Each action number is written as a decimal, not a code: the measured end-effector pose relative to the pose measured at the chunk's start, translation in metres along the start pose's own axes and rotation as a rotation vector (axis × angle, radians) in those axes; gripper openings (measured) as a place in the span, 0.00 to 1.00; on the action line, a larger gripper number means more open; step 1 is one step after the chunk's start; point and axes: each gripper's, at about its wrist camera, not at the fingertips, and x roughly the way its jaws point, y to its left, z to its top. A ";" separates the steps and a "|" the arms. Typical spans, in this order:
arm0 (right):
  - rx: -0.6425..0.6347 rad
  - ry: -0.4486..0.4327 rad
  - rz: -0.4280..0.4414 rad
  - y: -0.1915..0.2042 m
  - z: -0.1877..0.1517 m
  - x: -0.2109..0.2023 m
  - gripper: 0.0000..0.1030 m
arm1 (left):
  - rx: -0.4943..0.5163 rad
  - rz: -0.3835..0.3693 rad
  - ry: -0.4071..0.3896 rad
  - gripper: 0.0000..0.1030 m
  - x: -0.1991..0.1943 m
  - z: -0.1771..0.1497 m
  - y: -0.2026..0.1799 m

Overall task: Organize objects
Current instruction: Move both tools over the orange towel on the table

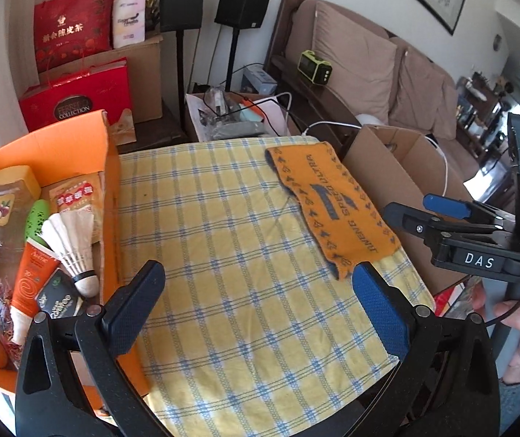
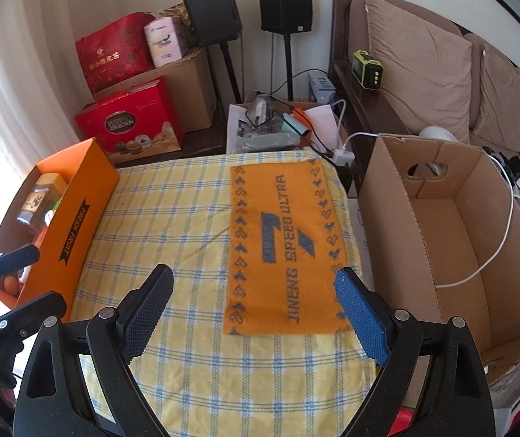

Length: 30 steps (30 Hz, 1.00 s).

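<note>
On the checked tablecloth: only an orange towel remains near its right edge | orange fruit box at left already filled | cardboard box at right empty | left gripper, right gripper both spread wide, holding nothing

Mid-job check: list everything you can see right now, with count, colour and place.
orange towel: 1, orange with blue lettering, flat on the right part of the checked cloth
checked cloth: 1, yellow and blue, covers the table
orange box: 1, orange, left of the table, open top
shuttlecock: 1, white, inside the orange box
sunscreen tube: 1, orange and white, inside the orange box
jar: 1, clear with yellow lid, inside the orange box
cardboard box: 1, brown, right of the table, a white cable hangs into it
speakers: 2, black, on stands by the wall
sofa: 1, brown, back right
left gripper: open, above the cloth
right gripper: open, over the towel's near end
</note>
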 end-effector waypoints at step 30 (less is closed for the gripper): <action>0.186 0.152 0.026 -0.087 -0.042 0.057 0.38 | 0.016 -0.181 0.233 0.47 0.125 -0.019 -0.065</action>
